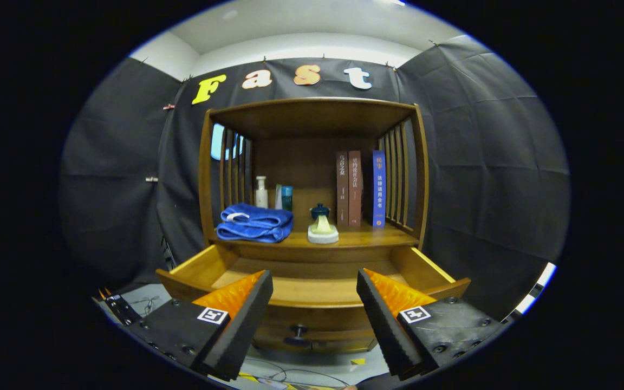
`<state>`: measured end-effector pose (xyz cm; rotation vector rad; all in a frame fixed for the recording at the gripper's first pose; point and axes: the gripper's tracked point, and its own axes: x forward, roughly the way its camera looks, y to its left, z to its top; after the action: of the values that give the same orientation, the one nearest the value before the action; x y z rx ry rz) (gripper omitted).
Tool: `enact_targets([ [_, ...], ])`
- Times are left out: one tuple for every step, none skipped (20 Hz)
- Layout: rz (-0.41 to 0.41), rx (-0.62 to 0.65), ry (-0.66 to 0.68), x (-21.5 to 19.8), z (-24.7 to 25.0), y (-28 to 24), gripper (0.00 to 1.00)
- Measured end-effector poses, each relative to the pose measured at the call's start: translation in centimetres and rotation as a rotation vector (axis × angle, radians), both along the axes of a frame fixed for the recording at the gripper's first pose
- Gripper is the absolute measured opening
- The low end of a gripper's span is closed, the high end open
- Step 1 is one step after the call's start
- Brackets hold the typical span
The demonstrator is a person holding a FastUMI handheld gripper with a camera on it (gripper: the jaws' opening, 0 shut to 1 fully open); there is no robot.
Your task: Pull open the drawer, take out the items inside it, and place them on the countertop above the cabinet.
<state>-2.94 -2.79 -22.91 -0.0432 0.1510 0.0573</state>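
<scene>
**Drawer out, tongs wide and empty in front of the cabinet**

Black cloth walls close in the booth, and at the middle stands the wooden cabinet (312,179), its shelf framed by slatted sides. And there is the drawer (312,281), pulled well out toward the camera, its round knob (297,333) showing low on the front panel between the fingers. What shows of the drawer's floor is bare wood; the nearer part is hidden behind the front panel.

Up on the countertop (369,235) above it, a folded blue towel (255,223) lies to one side, a white bottle (261,192) and a teal cup (287,197) behind it. A small white dish with a dark-lidded pot (322,225) sits near the middle, and three books (359,188) stand upright beside the slats.

The tongs (314,290) hang just short of the drawer front, fingers (247,319) spread far apart, holding nothing.
</scene>
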Motion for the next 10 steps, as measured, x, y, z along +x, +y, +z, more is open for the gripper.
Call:
enact_targets([
  [0.005,-0.001,0.002,-0.4,-0.9,0.4,0.99],
  [0.010,0.008,0.004,-0.7,-1.8,0.8,0.99],
  [0.009,0.021,0.008,-1.0,-2.9,1.1,0.99],
  [0.008,0.034,0.009,-1.2,-3.9,1.3,0.99],
  [0.002,0.040,0.012,-1.2,-4.9,1.5,0.99],
  [-0.005,0.036,0.017,-1.3,-5.9,1.5,0.99],
  [-0.008,0.029,0.023,-1.2,-6.7,1.7,0.99],
  [-0.014,0.016,0.026,-1.1,-7.5,1.7,0.99],
  [-0.018,0.007,0.026,-0.9,-8.2,1.8,0.99],
  [-0.024,0.003,0.024,-0.7,-8.7,1.8,0.99],
])
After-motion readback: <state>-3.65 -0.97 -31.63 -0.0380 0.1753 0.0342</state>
